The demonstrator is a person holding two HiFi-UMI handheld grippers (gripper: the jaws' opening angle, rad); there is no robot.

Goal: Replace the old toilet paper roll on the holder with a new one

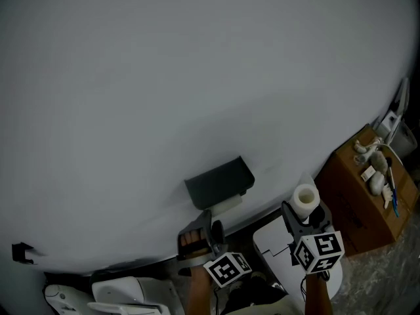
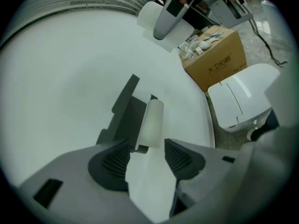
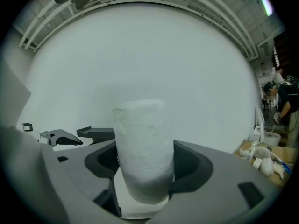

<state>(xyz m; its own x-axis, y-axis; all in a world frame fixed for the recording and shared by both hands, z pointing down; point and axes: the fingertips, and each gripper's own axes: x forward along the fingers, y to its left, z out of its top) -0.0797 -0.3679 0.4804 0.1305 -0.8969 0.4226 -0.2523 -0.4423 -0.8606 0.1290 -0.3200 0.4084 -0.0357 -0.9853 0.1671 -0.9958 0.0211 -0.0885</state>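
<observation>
A dark holder (image 1: 220, 182) is fixed to the white wall, with the thin old roll (image 1: 227, 206) hanging under it. My left gripper (image 1: 199, 232) is just below the roll, open and holding nothing. In the left gripper view the old roll (image 2: 152, 121) lies on the holder (image 2: 122, 115) just beyond the open jaws of the left gripper (image 2: 147, 160), apart from them. My right gripper (image 1: 304, 218) is to the right, shut on a full white new roll (image 1: 306, 201). In the right gripper view the new roll (image 3: 142, 146) stands upright in the right gripper (image 3: 145, 162).
A cardboard box (image 1: 367, 199) with small white objects on top stands at the right against the wall. A white lidded bin (image 1: 279, 249) sits under my right gripper. White fixtures (image 1: 128, 293) lie at lower left. A small black fitting (image 1: 21, 251) is on the wall at far left.
</observation>
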